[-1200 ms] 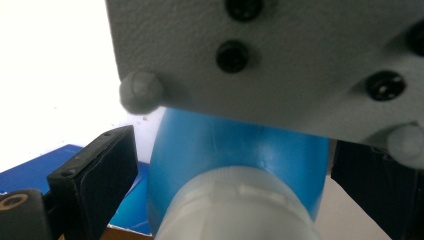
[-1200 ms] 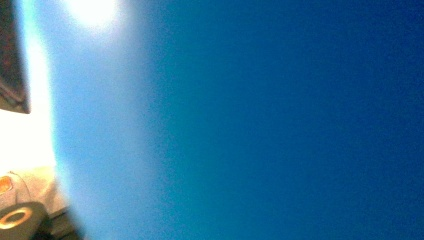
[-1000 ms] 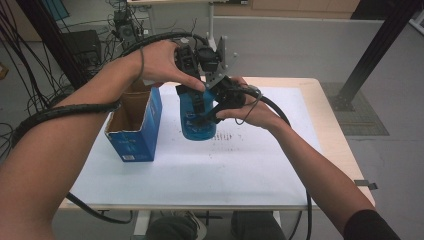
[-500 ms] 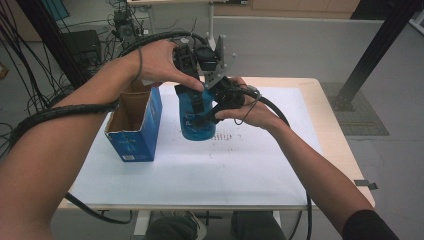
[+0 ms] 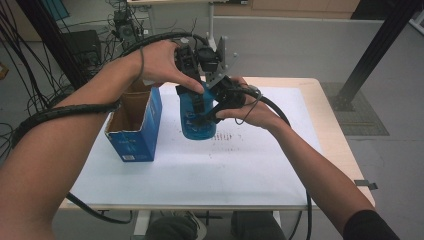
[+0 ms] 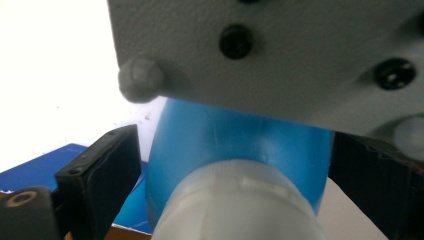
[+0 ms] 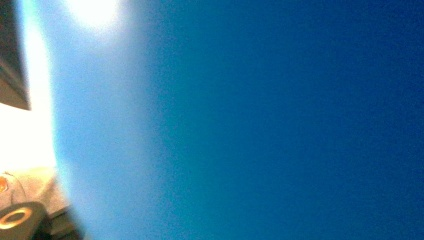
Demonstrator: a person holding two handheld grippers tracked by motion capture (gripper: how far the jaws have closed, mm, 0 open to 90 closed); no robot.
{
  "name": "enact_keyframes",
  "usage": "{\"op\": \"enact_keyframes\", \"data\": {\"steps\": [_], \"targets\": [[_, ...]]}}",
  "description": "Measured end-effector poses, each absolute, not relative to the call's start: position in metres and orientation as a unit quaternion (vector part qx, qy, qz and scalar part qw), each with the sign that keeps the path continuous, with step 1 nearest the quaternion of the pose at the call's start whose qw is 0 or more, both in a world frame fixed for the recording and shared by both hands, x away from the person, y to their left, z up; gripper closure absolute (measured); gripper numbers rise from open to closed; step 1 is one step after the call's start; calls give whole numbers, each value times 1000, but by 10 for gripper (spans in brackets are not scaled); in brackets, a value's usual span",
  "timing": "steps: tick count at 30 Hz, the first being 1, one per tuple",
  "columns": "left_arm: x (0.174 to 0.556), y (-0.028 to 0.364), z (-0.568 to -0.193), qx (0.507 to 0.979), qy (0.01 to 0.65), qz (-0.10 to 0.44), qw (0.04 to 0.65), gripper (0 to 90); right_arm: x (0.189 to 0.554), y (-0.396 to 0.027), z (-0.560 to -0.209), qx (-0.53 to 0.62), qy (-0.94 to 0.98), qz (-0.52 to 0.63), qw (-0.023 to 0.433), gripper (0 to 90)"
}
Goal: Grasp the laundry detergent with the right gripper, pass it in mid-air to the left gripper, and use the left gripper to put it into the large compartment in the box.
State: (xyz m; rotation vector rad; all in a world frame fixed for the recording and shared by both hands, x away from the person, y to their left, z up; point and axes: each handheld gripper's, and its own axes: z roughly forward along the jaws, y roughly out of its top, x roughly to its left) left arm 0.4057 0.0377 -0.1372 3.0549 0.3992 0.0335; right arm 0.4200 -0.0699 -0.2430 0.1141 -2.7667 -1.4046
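Above the far middle of the table, a blue bottle is held up between two grippers, its cap about to be gripped.

The white-topped table (image 5: 250,190) carries an open blue carton (image 5: 135,132) at the left, standing empty as far as I can see, which suggests the bottle came out of it. The blue bottle (image 5: 196,120) hangs just right of the carton, clear of the tabletop, with the right gripper (image 5: 212,107) pinching its body from the right side. The left gripper (image 5: 192,75) sits over the top; its jaws have just been closing around the pale ribbed cap (image 6: 240,205), which lies between them, though a gap remains beside the left jaw, so they are not yet pressing. I judge that gripping and twisting off the cap is left to do.
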Motion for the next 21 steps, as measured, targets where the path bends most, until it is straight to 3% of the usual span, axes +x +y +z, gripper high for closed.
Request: {"op": "enact_keyframes", "data": {"steps": [21], "targets": [[405,39,-133,993,116,11,27,346,419,-69,-243,48,-892,-450,10,436]]}}
